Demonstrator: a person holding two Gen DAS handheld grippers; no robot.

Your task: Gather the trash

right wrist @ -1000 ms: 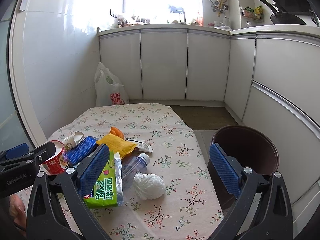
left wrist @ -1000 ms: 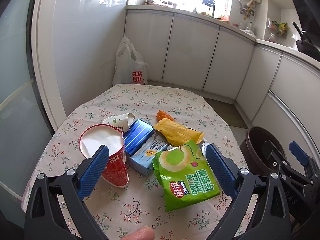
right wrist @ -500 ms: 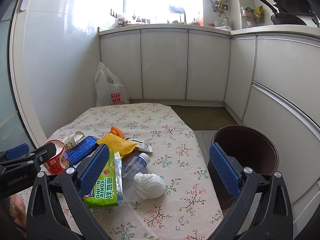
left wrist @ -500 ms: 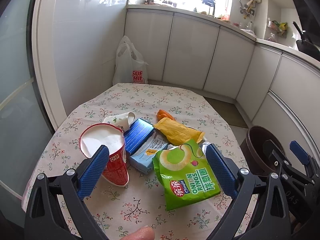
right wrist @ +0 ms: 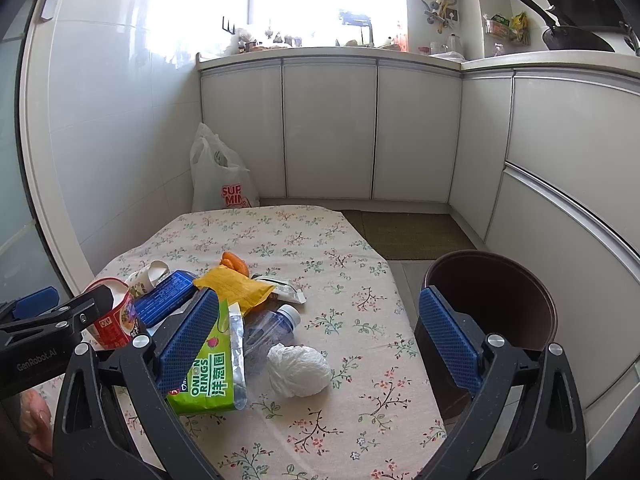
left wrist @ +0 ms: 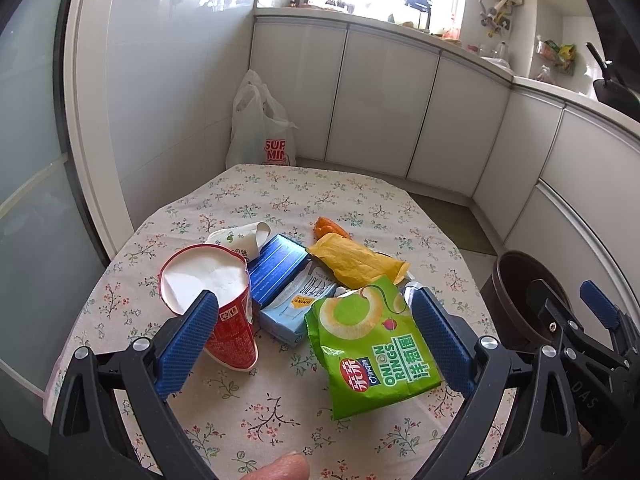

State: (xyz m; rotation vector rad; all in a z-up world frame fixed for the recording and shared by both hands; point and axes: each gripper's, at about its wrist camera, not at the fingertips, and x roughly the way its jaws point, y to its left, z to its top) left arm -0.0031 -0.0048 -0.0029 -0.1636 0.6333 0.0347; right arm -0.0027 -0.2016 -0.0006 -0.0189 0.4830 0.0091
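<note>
A: Left wrist view — left gripper (left wrist: 316, 330) jaws spread wide, nothing between them, hovering over the trash heap on the floral tablecloth (left wrist: 280, 196). Green onion-rings bag (left wrist: 370, 346) nearest, red cup (left wrist: 218, 304) on its side just left of it, blue box (left wrist: 276, 272) and yellow packet (left wrist: 356, 260) behind.

B: Right wrist view adds two things yours lacks: a crumpled white tissue ball (right wrist: 298, 370) and a clear plastic bottle (right wrist: 272, 326), both right of the bag. Right gripper (right wrist: 318, 342) also gaping, empty, above that end of the table.

A: The brown bin (right wrist: 516, 280)?

B: On the floor just off the table's right edge — inside dark, contents unreadable. Your view cuts it behind my gripper.

A: An orange item (left wrist: 330, 227) behind the yellow packet — mostly hidden, can't identify it. Light-blue pack's (left wrist: 290, 312) print is illegible.
</note>
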